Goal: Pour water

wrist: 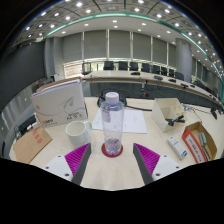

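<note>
**Bottle stands between parted fingers on a cluttered table**

A wide room with ceiling lights point(78, 4) and long tall windows point(120, 45) forms the backdrop, with rows of desks and dark chairs point(128, 67) far beyond the fingers. The light wooden table point(112, 168) fills the near ground. On it, to the left, a white box point(58, 100) stands tilted upright, and a brown cardboard piece point(30, 143) lies at the table's left edge. To the right sits an open cardboard box point(170, 108) and, nearer, an orange carton point(205, 143) with a small white packet point(177, 147) beside it. A sheet of white paper point(130, 120) lies behind the bottle.

The clear plastic bottle point(111, 124) stands upright on the table, cap on, its pink base resting on the surface. A white cup point(77, 131) sits just left of it, apart from it.

The gripper point(112, 156) is wide open: the bottle's base stands between the magenta pads point(77, 156), with a clear gap on either side, neither finger touching it.
</note>
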The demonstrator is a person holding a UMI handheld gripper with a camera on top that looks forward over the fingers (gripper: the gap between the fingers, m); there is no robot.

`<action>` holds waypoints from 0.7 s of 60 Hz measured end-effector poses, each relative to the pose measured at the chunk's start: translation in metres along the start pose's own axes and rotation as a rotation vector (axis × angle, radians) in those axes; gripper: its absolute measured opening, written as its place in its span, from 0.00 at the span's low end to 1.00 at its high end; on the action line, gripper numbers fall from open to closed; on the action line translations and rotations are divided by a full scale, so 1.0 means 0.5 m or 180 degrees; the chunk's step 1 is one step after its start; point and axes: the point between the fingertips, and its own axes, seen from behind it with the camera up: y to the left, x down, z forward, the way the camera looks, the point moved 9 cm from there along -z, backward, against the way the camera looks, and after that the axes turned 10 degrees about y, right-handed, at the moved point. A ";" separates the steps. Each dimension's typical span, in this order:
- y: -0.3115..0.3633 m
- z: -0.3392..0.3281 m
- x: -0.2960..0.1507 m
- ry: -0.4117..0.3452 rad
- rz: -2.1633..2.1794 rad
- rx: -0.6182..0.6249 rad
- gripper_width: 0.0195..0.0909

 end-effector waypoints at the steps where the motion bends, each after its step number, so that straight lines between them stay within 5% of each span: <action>1: 0.001 -0.020 0.006 0.0030 0.0015 0.0032 0.93; 23: 0.179 -0.426 0.148 0.0231 0.0041 0.0452 0.93; 42: 0.258 -0.537 0.195 0.0172 -0.0004 0.0446 0.93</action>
